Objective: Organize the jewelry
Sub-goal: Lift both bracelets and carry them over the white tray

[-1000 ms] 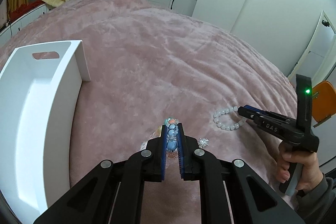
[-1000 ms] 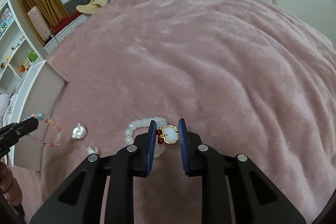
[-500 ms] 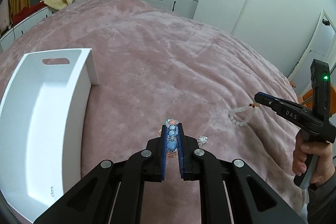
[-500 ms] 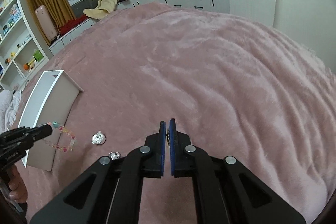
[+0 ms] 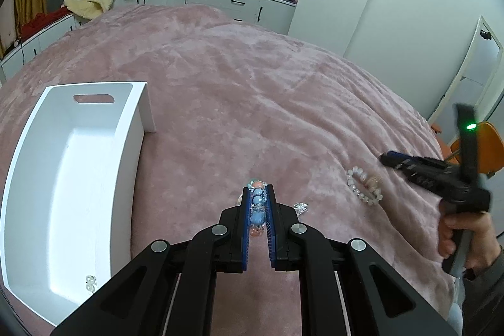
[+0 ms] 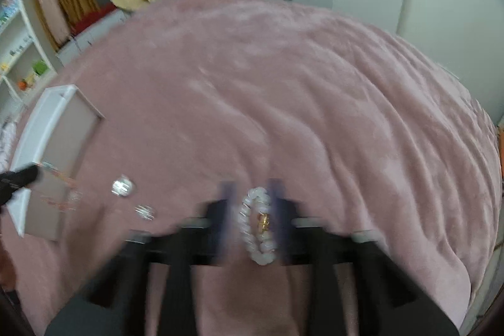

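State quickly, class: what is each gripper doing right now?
Left gripper: shut on the blue beaded bracelet.
Right gripper: open, fingers either side of the white beaded bracelet lying on the pink blanket; view blurred.

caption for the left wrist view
Left gripper clamps a pastel bead bracelet beside the white tray on a pink blanket.

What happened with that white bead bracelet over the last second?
The right claw shut on the white bead bracelet and lifted it half a second ago, then let go: it lies on the pink blanket again, jaws apart around it. The left claw still grips the colourful bracelet; the white tray hasn't moved.
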